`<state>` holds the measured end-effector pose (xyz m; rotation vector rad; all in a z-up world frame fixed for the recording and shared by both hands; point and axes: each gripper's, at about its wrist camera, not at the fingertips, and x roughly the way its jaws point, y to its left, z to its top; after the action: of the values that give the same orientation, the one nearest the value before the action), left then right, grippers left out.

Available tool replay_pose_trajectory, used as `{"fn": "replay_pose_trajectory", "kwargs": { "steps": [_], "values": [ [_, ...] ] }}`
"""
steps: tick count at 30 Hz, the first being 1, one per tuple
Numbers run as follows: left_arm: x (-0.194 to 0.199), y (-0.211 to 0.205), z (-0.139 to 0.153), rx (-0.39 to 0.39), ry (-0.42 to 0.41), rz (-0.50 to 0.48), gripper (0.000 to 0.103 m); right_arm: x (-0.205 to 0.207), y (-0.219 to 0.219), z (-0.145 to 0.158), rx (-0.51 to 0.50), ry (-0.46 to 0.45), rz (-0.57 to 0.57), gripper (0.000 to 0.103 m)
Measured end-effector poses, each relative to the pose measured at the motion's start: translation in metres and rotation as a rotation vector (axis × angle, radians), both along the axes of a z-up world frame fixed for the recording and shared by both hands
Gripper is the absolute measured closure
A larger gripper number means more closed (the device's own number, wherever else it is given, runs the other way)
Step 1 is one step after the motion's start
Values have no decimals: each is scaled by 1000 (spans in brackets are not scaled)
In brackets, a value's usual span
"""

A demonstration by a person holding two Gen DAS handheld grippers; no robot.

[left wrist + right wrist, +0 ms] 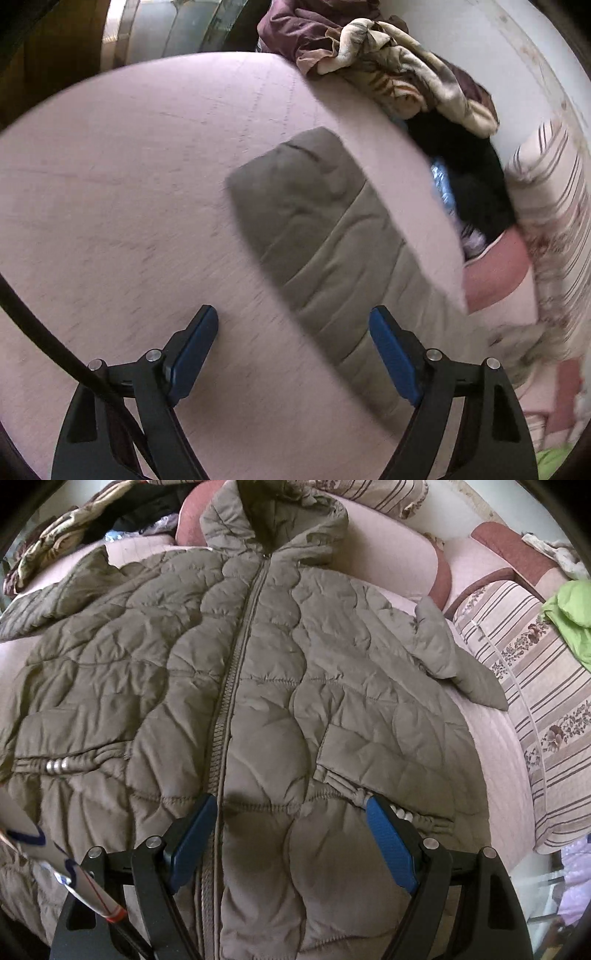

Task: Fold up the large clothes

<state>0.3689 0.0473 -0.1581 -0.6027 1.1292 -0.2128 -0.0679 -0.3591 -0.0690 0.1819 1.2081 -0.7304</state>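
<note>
Pale pink quilted bedding point(122, 192) covers a wide bed or sofa surface, ringed at its far side by striped floral cushions point(524, 672) and two rust-red bolsters point(443, 579). Spread flat over most of it lies one olive-brown quilted jacket point(258, 686), zipped up the middle, hood point(273, 520) toward the cushions, both sleeves out to the sides; in the left wrist view only one sleeve point(321, 229) shows, lying across bare bedding with plenty of open surface to its left. Along the far edge sits a heap of other cloth: a maroon and cream patterned blanket point(388, 62) over something black (too blurred to name). A bright green cloth point(572, 616) rests on the cushions at the right. One left gripper point(293, 326) hangs over the bedding beside the sleeve, jaws wide apart and empty. One right gripper point(291, 814) hovers above the jacket's lower front just beside the zip, jaws likewise spread wide, gripping nothing.
</note>
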Motion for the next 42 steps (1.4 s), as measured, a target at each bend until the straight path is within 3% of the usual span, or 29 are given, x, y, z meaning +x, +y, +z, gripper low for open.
{"fn": "replay_pose_trajectory", "kwargs": {
  "steps": [6, 9, 10, 11, 13, 16, 21, 26, 29, 34, 39, 42],
  "values": [
    [41, -19, -5, -59, -22, 30, 14, 7, -5, -3, -24, -9, -4, 17],
    [51, -29, -1, -3, -6, 68, 16, 10, -8, -5, -30, -14, -5, 17],
    [53, -33, 1, 52, -1, 71, 33, 11, -9, -5, -30, -15, -4, 17],
    [53, -42, 4, 146, 8, 69, 57, 11, -9, -6, -34, -15, -4, 17],
    [52, -57, 9, 256, 14, 19, 82, 12, -9, -5, -46, -19, 0, 17],
    [42, -69, 24, 288, 7, -2, 91, 11, -9, -2, -57, -33, 12, 17],
    [2, -106, 82, 242, -93, -93, 92, -1, -15, 15, -61, -105, 0, 17],
    [-67, -181, 142, 181, -214, -285, 93, -24, -28, 31, -55, -168, -39, 17],
    [-110, -229, 157, 143, -248, -398, 93, -42, -37, 36, -45, -193, -74, 17],
    [-175, -301, 132, 158, -222, -540, 93, -81, -57, 41, -39, -225, -144, 17],
    [-224, -352, 77, 349, -198, -601, 88, -112, -75, 41, -31, -236, -197, 17],
    [-244, -354, 68, 374, -185, -637, 79, -121, -86, 40, -25, -231, -206, 17]
  ]
}}
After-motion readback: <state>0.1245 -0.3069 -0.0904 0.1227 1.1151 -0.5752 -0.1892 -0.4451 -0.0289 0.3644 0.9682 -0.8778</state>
